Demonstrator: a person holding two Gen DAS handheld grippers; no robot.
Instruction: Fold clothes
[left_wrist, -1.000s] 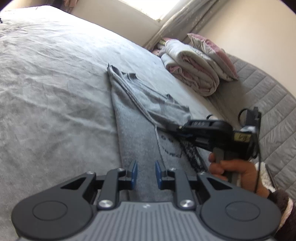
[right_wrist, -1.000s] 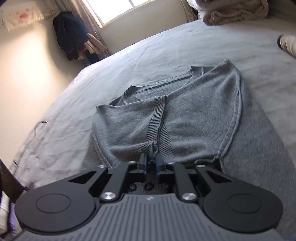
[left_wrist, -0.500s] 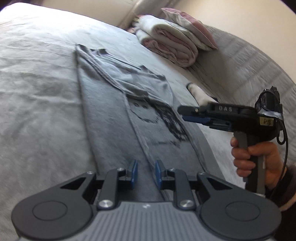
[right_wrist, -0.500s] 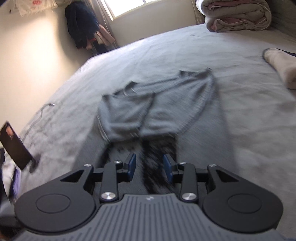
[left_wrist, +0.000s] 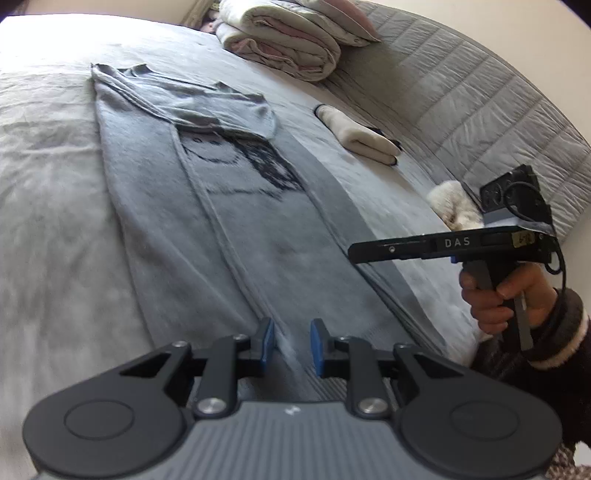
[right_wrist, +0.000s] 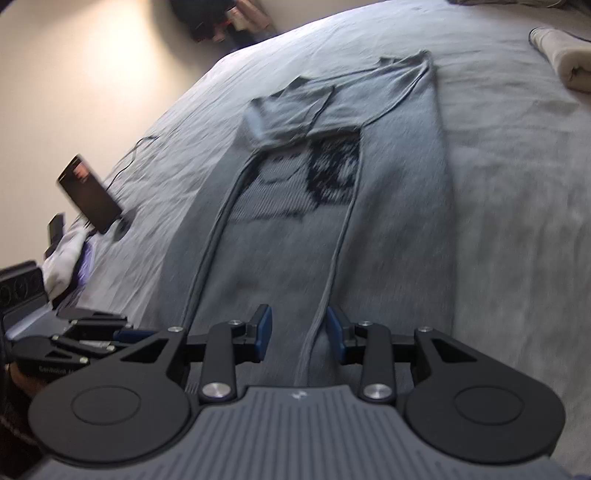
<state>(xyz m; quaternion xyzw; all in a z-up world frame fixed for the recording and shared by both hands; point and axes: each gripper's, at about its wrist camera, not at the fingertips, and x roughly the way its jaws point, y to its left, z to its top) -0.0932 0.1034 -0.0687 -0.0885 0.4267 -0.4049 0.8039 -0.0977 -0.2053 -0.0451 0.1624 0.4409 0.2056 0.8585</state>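
A grey sweater is lying flat on the bed, stretching away from both hand-held grippers, its two sides folded in over the middle and a dark knitted picture showing between the folds. At its far end the sleeves are lying doubled across the chest.

The left hand-held gripper is hovering over the near hem with its blue pads apart; a fold edge of the sweater is running under the gap, and nothing is being grasped. The right hand-held gripper is likewise released. Its jaws have just been opening, and they are standing wider than the left's, with a raised fold seam of the sweater passing beneath the gap but not pinched. In the left wrist view, the right hand-held gripper is showing to the right of the sweater, carried by a hand in a dark sleeve.

Beyond and to the right of the grippers, a rolled cream cloth is lying apart from the sweater, and a folded duvet is sitting at the far end of the bed. To the left, a phone is propped on a stand.
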